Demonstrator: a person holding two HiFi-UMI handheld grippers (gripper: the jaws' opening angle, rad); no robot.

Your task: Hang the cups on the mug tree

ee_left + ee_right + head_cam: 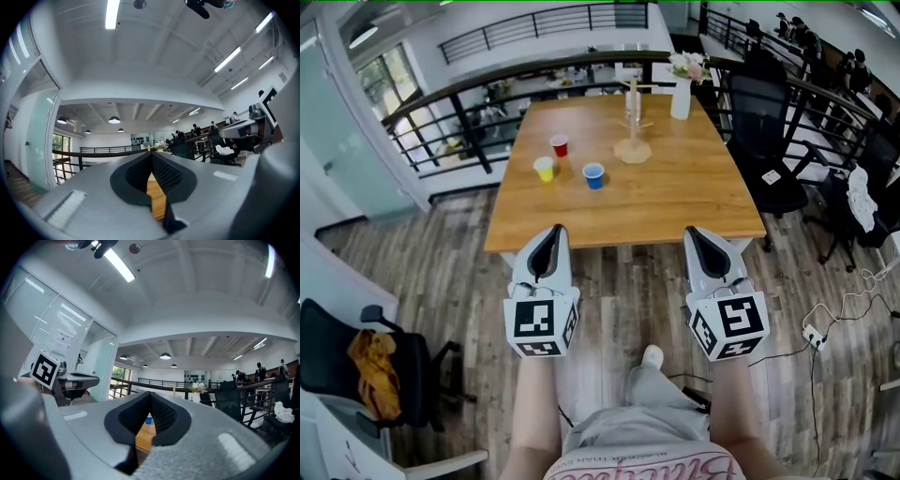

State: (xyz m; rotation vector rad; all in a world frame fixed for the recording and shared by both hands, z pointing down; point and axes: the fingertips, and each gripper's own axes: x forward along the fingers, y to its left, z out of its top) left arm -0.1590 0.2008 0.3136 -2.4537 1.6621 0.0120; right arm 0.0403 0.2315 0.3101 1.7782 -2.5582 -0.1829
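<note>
On the wooden table [675, 202], the bare mug tree [632, 122] stands toward the far edge; red cup [559, 145], yellow cup [544, 169] and blue cup [593, 175] sit near its left. Best approach, likely: step closer, then open wide around one cup. Left gripper [551, 234] and right gripper [696, 234] hover level, short of the table, clenched empty.

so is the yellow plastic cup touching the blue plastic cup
Apart. Head view shows bare wooden tabletop between the yellow plastic cup and the blue plastic cup.
</note>
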